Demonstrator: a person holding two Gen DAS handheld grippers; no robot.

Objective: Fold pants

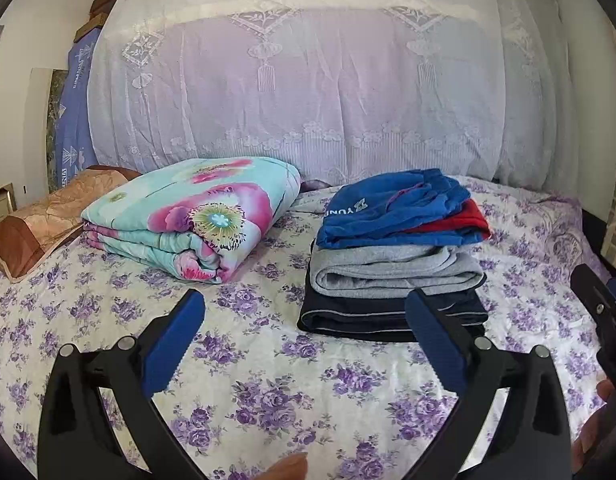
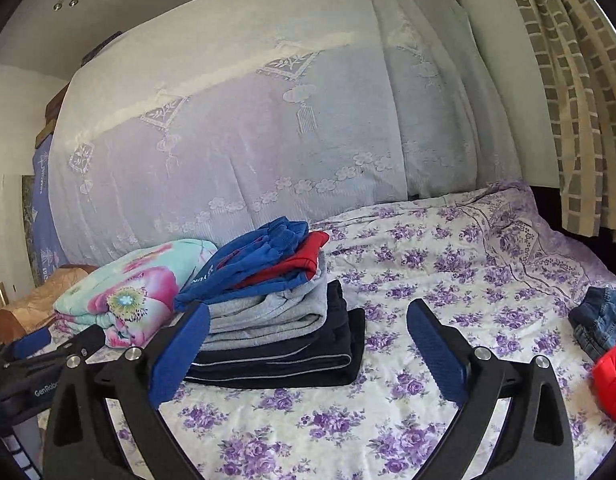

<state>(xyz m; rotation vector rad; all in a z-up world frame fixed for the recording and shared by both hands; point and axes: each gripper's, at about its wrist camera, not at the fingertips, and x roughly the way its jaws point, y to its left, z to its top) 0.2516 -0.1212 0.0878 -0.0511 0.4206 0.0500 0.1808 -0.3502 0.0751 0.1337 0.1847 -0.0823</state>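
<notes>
A stack point(image 1: 392, 264) of folded pants is seen on the bed point(image 1: 267, 380). Blue pants point(image 1: 388, 208) with a red part lie on top, grey pants point(image 1: 388, 270) are in the middle, and dark pants point(image 1: 368, 314) are at the bottom. So three pairs look done.

At the right edge of the right view, a heap of jeans point(image 2: 602, 320) and something red point(image 2: 612, 388) are seen, not folded. These seem to be left for later. Which one is to be picked next cannot be told.

The left gripper point(image 1: 305, 340) is spread wide and nothing is held in it. The right gripper point(image 2: 308, 350) is spread wide too, and it is empty.

A folded flower quilt point(image 1: 195, 216) is placed beside the stack, and a brown pillow point(image 1: 47, 220) lies past it. No box or basket is seen.
</notes>
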